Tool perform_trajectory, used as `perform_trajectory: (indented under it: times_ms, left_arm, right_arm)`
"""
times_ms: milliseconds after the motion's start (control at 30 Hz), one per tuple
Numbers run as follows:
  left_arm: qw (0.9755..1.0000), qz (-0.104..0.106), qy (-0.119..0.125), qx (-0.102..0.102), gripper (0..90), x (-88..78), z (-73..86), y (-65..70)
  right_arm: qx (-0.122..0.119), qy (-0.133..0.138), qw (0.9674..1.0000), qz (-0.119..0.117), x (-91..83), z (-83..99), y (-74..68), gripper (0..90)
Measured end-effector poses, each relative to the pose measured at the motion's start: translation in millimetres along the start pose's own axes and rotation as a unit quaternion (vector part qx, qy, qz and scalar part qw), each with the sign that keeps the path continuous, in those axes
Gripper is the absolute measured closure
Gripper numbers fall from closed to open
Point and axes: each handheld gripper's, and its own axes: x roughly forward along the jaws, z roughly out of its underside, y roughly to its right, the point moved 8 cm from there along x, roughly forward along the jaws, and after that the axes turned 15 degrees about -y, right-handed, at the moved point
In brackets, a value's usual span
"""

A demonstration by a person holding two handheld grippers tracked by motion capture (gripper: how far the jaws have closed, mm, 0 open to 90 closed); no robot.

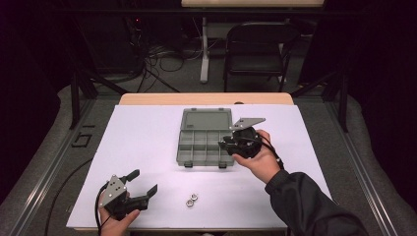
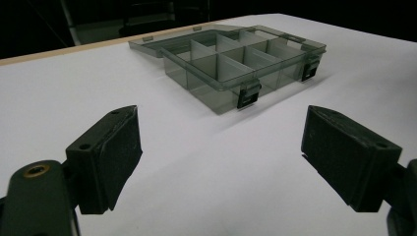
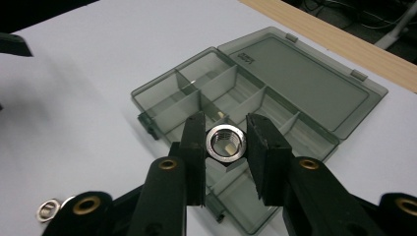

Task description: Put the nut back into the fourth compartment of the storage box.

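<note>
the right gripper (image 3: 225,143) was clamped on a steel hex nut (image 3: 225,142), its two black jaws pressing opposite sides so the threaded hole faced the camera. it hung over the near right part of a smoky clear compartment box (image 1: 204,140), at about 3 o'clock from the box's centre in the high view, probably so the nut could be let go straight into one of the small cells below. the box sat near the middle of the white table (image 1: 147,132), its lid (image 3: 305,86) folded flat behind it toward 12 o'clock, leaving every cell reachable from above.

the left gripper (image 1: 142,186) rested at about 7 o'clock near the table's front edge, jaws spread wide and holding nothing, seemingly kept clear. two more nuts (image 1: 191,199) lay touching each other at 6 o'clock from the box, likely waiting their turn.

a small moulded mark sat on the lid's corner, too blurred to read.
</note>
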Motion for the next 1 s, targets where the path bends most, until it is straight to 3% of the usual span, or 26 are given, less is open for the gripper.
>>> perform_trajectory:
  times_ms: [400, 1000]
  left_arm:
    - [1.0000, 0.001, 0.001, 0.000, 15.1, 0.3, -0.2, 0.0]
    - [1.0000, 0.003, 0.001, 0.002, 15.1, -0.4, -0.1, -0.2]
  right_arm:
    - [0.040, -0.014, 0.9988, 0.025, 26.5, -9.2, 35.7, 70.4]
    - [0.066, -0.051, 0.9948, 0.058, 73.2, -0.7, 61.7, 70.5]
